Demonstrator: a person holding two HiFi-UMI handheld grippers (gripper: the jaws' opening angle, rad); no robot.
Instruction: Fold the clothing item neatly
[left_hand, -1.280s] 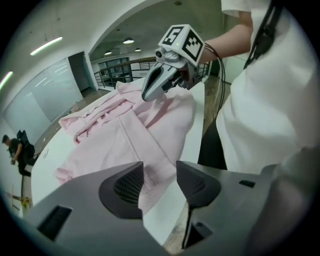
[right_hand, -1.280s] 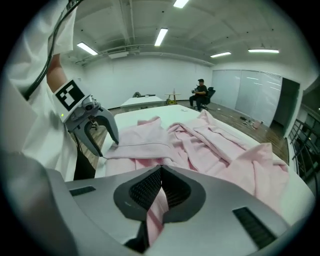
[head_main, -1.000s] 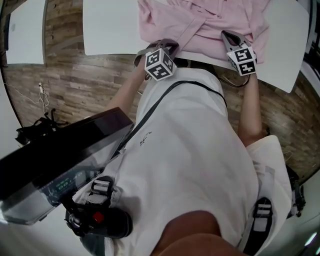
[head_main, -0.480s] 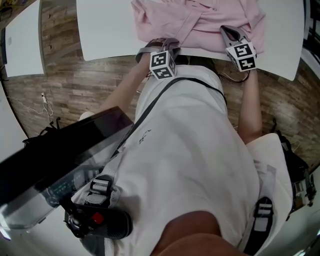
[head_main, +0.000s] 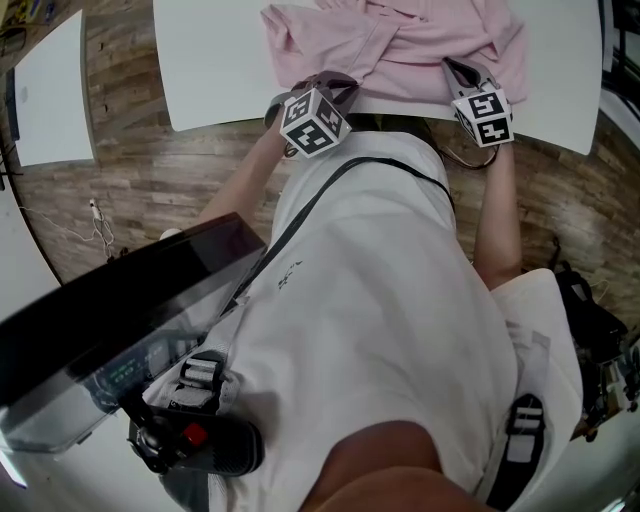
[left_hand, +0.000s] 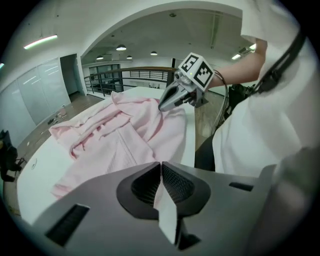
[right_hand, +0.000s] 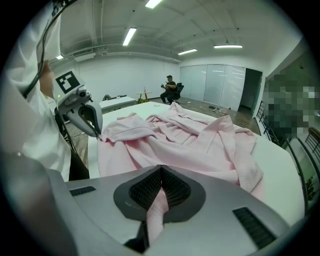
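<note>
Plainly found little done: saw the white table (head_main: 220, 60) carrying the pink garment (head_main: 400, 45), heaped and rumpled beyond both sets of jaws, with no clean fold laid anywhere. Judged nearly all of the smoothing and folding left to do, and read this as the taking-up of the near edge at two places. Had the left gripper (left_hand: 161, 170) pitched downward at the table's near side, having just closed its jaws onto a pale strip of the cloth, now nipped between the pads. Had the right gripper (right_hand: 160, 172) tilted down alike, clamped tight on a narrow fold of pink cloth, with most of the garment lying ahead of the tips and across between the two grippers.
</note>
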